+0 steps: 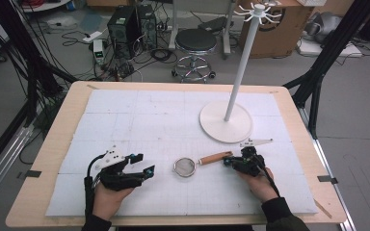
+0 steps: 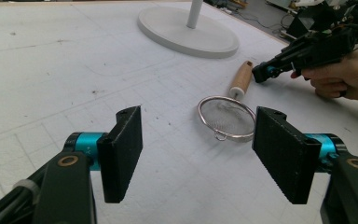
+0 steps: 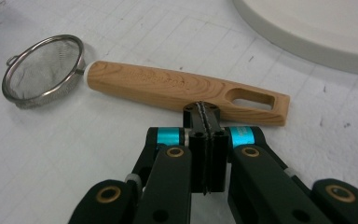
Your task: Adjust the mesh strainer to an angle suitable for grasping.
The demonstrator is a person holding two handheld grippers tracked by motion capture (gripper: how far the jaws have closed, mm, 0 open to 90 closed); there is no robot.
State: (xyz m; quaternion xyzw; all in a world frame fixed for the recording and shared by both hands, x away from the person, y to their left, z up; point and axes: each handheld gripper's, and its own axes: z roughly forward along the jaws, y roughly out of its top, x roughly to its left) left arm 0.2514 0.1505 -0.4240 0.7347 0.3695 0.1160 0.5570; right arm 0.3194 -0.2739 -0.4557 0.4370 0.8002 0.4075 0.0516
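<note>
Left gripper near bottom left of high view, jaws standing apart, nothing between, aimed toward strainer. Right gripper at lower right of centre, jaws pressed together, empty, tips just beside slotted end of wooden handle; cannot tell if touching. Strainer lies flat on table at centre, mesh bowl to left, handle to right. Farther, upper right: white stand, hooks on top. Step, as I judge: approach before grasp. Next move needs right jaws to open, then close around handle.
</note>
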